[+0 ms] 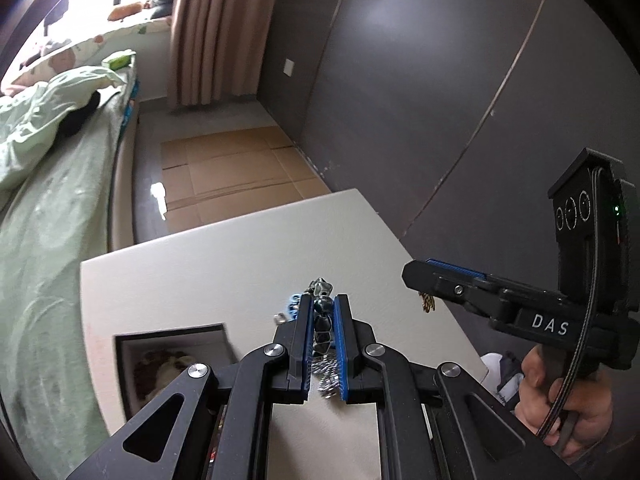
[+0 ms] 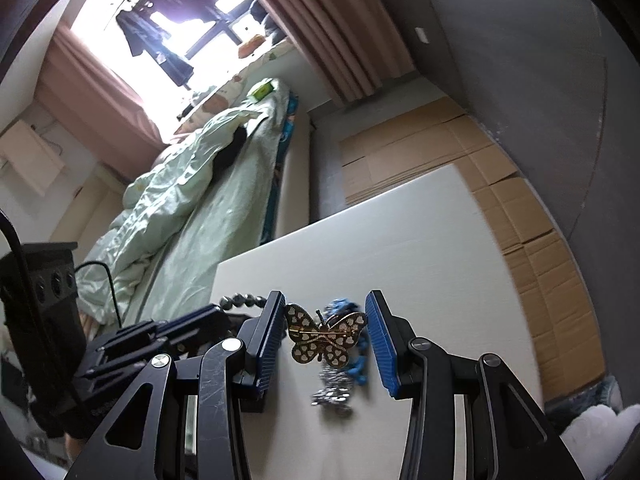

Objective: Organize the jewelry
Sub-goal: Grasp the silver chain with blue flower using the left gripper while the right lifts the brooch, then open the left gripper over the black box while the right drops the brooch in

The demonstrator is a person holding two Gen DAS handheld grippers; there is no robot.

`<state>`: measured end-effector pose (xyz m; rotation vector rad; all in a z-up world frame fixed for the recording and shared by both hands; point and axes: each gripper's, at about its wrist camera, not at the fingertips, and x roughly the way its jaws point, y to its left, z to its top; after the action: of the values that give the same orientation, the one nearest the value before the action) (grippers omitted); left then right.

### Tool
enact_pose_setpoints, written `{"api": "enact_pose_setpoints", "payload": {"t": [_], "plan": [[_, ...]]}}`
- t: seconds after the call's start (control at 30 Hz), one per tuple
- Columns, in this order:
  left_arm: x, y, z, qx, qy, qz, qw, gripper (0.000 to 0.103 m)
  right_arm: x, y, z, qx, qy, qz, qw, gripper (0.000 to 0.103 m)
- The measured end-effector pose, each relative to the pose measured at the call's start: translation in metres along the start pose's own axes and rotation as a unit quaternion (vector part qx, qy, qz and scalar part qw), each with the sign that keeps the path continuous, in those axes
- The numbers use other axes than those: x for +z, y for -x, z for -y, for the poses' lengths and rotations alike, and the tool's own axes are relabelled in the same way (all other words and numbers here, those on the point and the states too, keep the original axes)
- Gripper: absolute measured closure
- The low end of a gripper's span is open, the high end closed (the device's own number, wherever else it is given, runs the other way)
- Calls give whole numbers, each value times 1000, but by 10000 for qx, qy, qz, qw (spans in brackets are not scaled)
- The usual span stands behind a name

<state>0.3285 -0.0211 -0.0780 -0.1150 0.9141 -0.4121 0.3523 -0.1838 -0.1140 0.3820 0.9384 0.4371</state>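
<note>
Pinching a dark beaded bracelet (image 1: 323, 320), the left gripper (image 1: 323, 312) is nearly closed; the right gripper (image 2: 326, 334), marked "DAS", gapes around a gold heart-patterned butterfly brooch (image 2: 326, 339) at lower centre.

Low in the frame, the right gripper (image 2: 326, 338) stands with its blue-padded fingers spread wide apart over the white table (image 2: 420, 248). Between them lies a gold butterfly brooch (image 2: 325, 338), touching the left pad. Just behind and below it sit a blue piece (image 2: 358, 372) and a silvery sparkling piece (image 2: 332, 390). A dark beaded strand (image 2: 240, 302) curves at lower left, by the left gripper (image 2: 160, 332).
</note>
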Motion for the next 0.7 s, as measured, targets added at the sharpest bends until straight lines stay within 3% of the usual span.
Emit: {"api": "enact_pose_setpoints", "payload": {"t": [0.37,0.57,0.7], "plan": [[-10,25,-39,304,222,66,9993,93,-7,-22,-39,237,237,-114,9994,61],[-21,24,-61,445,445,-48,9980,93,-12,-36,-58,272,362,-214,9987,61],[-26,16,-76,547,551,-329,9964,92,-15,-45,-67,272,440,-302,9982,61]]}}
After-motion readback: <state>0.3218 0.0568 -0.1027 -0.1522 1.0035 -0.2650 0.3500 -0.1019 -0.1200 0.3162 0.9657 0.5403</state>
